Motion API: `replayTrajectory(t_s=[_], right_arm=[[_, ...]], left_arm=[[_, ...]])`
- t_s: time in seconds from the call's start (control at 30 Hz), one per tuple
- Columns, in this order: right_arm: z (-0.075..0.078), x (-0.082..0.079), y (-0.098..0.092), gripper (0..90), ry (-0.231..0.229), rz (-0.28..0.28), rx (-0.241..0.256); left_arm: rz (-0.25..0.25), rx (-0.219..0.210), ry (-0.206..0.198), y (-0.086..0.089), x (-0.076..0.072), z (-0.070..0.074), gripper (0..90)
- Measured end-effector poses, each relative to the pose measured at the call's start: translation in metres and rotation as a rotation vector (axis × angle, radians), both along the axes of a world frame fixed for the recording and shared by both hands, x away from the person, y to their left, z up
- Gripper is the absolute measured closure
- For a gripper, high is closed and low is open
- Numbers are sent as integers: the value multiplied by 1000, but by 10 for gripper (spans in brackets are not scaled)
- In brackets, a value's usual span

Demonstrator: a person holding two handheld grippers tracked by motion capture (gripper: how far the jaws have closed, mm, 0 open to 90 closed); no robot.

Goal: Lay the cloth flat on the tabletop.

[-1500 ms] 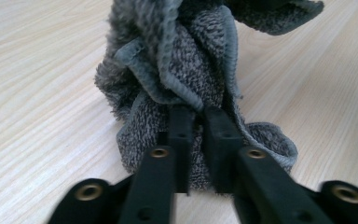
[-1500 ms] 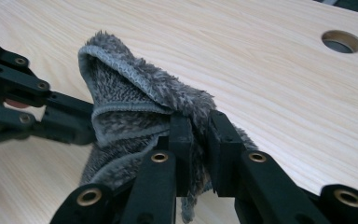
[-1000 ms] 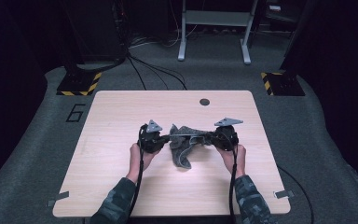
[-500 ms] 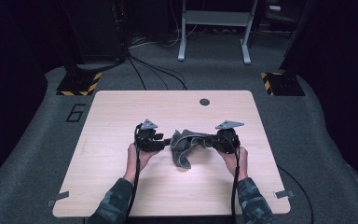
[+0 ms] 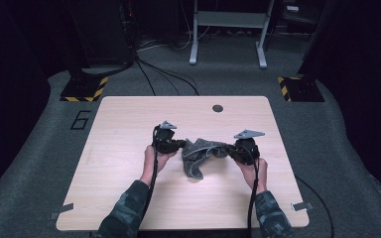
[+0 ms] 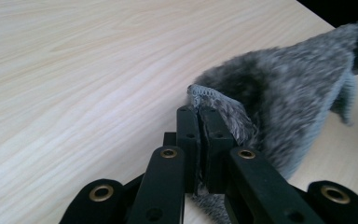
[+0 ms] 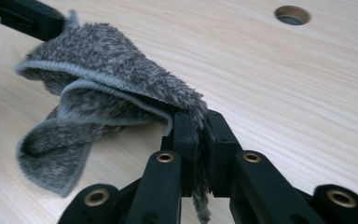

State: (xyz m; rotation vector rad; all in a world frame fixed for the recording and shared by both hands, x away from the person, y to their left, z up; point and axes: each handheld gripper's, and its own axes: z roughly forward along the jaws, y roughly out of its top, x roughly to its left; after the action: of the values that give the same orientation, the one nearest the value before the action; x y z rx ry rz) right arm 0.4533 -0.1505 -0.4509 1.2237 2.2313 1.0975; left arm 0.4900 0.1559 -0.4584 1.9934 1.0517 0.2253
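Grey fleecy cloth (image 5: 202, 152) slung at table (image 5: 129, 119) centre, pinched shut at 9 o'clock by left gripper (image 5: 178, 145), at 3 o'clock by right gripper (image 5: 232, 151). Best spread by drawing apart evenly, hem taut. Cable hole (image 5: 218, 108) at 12 o'clock, well apart; no obstruction.

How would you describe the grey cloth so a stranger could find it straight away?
Find the pale wooden table. Near its middle, a fuzzy grey cloth hangs between the left gripper and right gripper. It is the one soft thing there.
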Motion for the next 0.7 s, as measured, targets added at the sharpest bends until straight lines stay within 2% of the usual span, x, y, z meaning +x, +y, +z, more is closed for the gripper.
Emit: replayTrajectory(t_s=[0.13,0.2,0.33,0.37,0.43,0.5,0.53,0.6,0.63,0.7], right_arm=[[4,1,-7,859,4,-26,11],[6,3,-9,860,-1,-39,9],[6,6,-8,857,37,-47,14],[5,8,-6,856,37,-37,7],[3,11,-4,853,41,-22,-3],[1,14,-2,848,47,-13,-18],[1,16,-2,845,42,-7,-24],[2,17,-2,840,44,-10,-25],[2,17,-3,838,45,-12,-21],[3,19,-5,834,49,-16,-12]], left_arm=[[47,14,3,16,-3,2,880],[66,7,7,24,-5,4,881],[76,-8,8,32,-13,8,869],[61,-6,-4,33,-14,8,829],[13,-14,-27,36,-16,8,654],[13,24,-45,38,-18,8,593],[-5,12,-51,39,-19,8,533],[-8,33,-86,41,-22,9,485],[-28,29,-98,41,-23,10,457],[-39,62,-123,40,-25,11,436]])
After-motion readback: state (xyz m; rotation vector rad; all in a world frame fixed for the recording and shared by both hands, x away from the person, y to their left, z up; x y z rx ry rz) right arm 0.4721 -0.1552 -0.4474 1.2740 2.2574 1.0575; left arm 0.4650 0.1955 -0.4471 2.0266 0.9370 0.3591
